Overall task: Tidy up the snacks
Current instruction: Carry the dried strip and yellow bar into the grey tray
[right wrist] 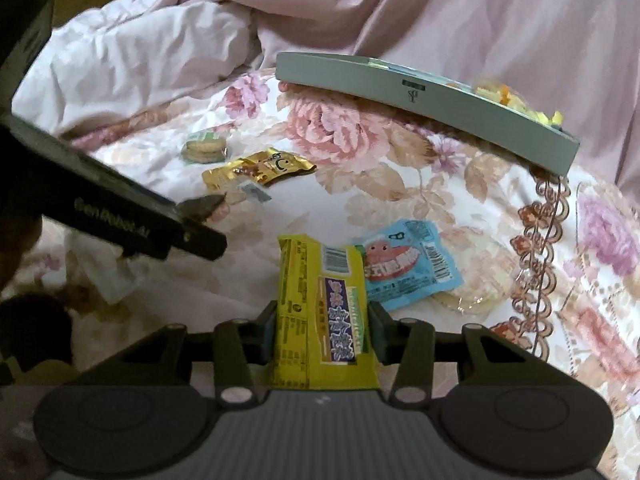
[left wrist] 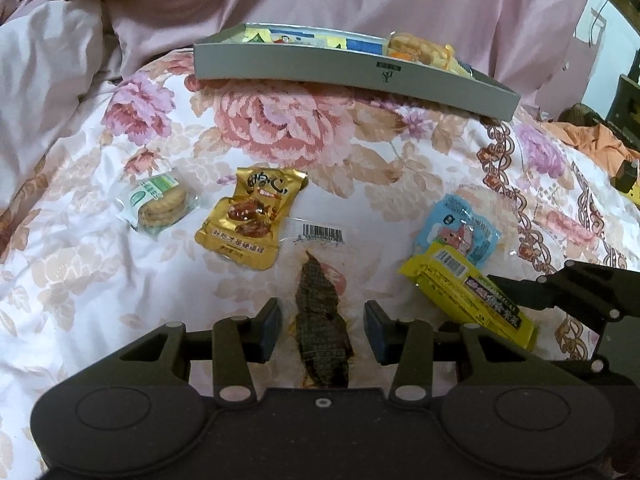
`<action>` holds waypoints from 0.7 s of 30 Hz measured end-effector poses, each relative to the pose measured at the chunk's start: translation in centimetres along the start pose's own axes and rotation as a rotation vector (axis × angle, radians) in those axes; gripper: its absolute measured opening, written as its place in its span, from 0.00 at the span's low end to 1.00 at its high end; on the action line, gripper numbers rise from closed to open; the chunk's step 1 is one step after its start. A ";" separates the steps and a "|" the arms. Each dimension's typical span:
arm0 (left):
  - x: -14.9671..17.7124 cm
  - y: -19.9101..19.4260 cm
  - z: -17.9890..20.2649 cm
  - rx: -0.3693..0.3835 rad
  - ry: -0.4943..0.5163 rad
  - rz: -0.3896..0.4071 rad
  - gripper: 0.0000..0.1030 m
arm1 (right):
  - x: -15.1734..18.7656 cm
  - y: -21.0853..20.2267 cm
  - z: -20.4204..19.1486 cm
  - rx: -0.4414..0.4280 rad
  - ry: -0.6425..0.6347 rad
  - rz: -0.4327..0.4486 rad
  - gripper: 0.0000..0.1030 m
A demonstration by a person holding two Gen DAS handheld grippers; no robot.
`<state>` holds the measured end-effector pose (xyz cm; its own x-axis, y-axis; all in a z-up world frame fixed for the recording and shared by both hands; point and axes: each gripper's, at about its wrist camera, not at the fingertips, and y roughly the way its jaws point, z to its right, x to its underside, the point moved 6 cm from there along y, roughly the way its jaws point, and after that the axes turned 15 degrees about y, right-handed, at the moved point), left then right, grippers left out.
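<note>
Right hand-held gripper (right wrist: 322, 330) pinching yellow snack pack (right wrist: 320, 312); left hand-held gripper (left wrist: 322, 330) spread around clear-wrapped dark snack (left wrist: 320, 312).

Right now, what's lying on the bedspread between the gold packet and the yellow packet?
A clear packet of dark dried snack with a barcode at its top. It lies between the gold packet and the yellow packet, as the left wrist view shows.

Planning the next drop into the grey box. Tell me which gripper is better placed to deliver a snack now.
Right. The right gripper is already shut on the yellow packet, ready to carry to the grey box. The left gripper only straddles the clear packet of dark snack, pads not touching it.
</note>
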<state>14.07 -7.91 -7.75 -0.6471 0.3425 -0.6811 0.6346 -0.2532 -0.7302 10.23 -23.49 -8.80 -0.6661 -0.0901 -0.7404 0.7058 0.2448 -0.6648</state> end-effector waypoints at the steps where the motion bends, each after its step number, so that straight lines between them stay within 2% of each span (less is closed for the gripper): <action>1: 0.0 0.0 -0.1 -0.001 -0.003 0.003 0.45 | 0.1 0.0 -0.2 0.015 -0.024 0.008 0.48; 5: -0.4 -0.2 -0.4 -0.008 -0.023 0.020 0.45 | 0.3 -0.5 -1.2 0.127 -0.195 0.090 0.48; 9: -1.6 -0.4 -0.8 -0.009 -0.055 0.053 0.45 | -0.3 -1.1 -1.6 0.179 -0.258 0.176 0.48; 14: -4.2 -0.9 -1.8 -0.038 -0.077 0.112 0.45 | -2.4 -1.7 -1.5 0.199 -0.273 0.274 0.48; 21: -9.7 -1.4 -4.3 -0.079 -0.112 0.195 0.45 | -7.0 -2.3 -0.3 0.211 -0.244 0.384 0.48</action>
<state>21.25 -7.00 0.09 -0.5491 0.1904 -0.8138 0.7804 -0.2318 -0.5808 13.20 -23.15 -2.02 -0.2909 -0.2613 -0.9204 0.9391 0.1062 -0.3269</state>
